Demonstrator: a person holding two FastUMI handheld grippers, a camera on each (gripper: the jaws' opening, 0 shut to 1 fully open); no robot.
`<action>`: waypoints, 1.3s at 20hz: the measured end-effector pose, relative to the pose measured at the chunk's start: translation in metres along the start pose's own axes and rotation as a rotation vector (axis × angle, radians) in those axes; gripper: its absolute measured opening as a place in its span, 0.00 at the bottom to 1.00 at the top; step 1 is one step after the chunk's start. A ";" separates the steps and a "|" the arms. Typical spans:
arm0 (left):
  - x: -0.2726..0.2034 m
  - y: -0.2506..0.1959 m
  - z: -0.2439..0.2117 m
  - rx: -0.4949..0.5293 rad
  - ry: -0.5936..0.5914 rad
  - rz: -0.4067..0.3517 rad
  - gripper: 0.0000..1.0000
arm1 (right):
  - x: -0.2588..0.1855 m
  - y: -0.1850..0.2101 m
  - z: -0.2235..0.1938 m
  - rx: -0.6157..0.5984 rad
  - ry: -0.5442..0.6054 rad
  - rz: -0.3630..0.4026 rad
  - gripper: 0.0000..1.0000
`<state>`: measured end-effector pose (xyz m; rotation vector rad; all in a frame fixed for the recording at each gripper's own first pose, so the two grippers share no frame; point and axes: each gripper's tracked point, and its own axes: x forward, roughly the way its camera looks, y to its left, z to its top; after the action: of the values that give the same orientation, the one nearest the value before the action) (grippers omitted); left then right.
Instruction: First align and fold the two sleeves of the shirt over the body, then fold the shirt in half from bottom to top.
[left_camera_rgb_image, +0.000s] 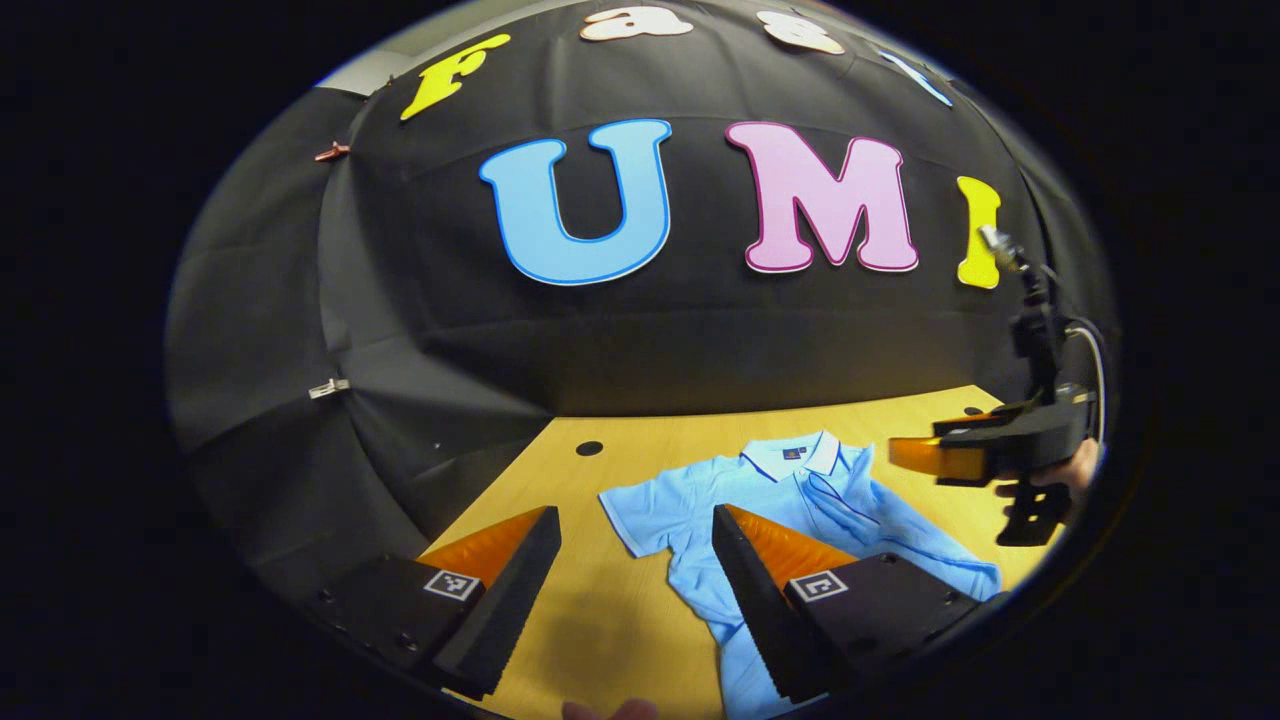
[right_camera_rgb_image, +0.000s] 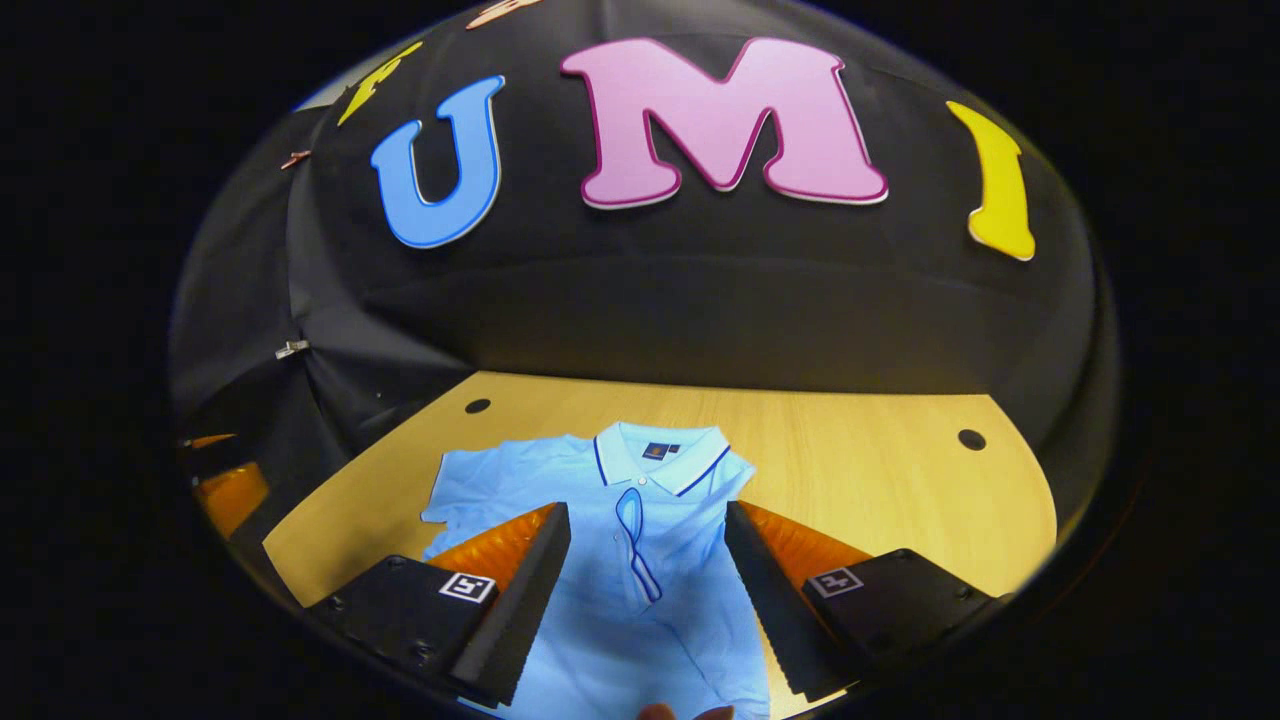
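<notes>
Shirt (right_camera_rgb_image: 640, 560): pale blue polo, laid flat and face up on the table, collar (right_camera_rgb_image: 660, 455) toward the far wall, hem toward the viewer; long axis runs from near edge to far edge. In the right gripper view one sleeve (right_camera_rgb_image: 462, 492) is spread out to the left; the other side looks already turned in over the body, though this is not certain.

Right gripper (right_camera_rgb_image: 648, 585): held above the shirt's chest, the placket seen between its fingers; jaws wide apart, nothing held.

Left gripper (left_camera_rgb_image: 636, 590): held over the spread sleeve (left_camera_rgb_image: 640, 505) and bare table beside it; jaws wide apart, nothing held. This gripper is judged the nearer to that sleeve.

Table (right_camera_rgb_image: 880, 470): light wood, with small dark round holes near the far corners.

Wall (right_camera_rgb_image: 700, 310): black cloth, draped behind and to the left.
</notes>
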<state>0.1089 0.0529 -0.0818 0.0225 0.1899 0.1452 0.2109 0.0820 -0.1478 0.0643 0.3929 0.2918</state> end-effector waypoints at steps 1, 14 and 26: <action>0.012 -0.002 -0.001 0.002 0.008 -0.004 0.96 | -0.014 -0.002 0.005 0.008 -0.016 -0.005 0.96; 0.204 0.007 -0.085 -0.059 0.346 0.081 0.99 | -0.173 -0.037 -0.005 0.043 -0.051 -0.078 0.97; 0.242 0.030 -0.140 -0.104 0.546 0.158 1.00 | -0.201 -0.057 -0.014 0.103 -0.010 -0.123 0.97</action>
<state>0.3135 0.1192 -0.2636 -0.1074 0.7259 0.3182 0.0437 -0.0315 -0.0935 0.1422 0.4001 0.1495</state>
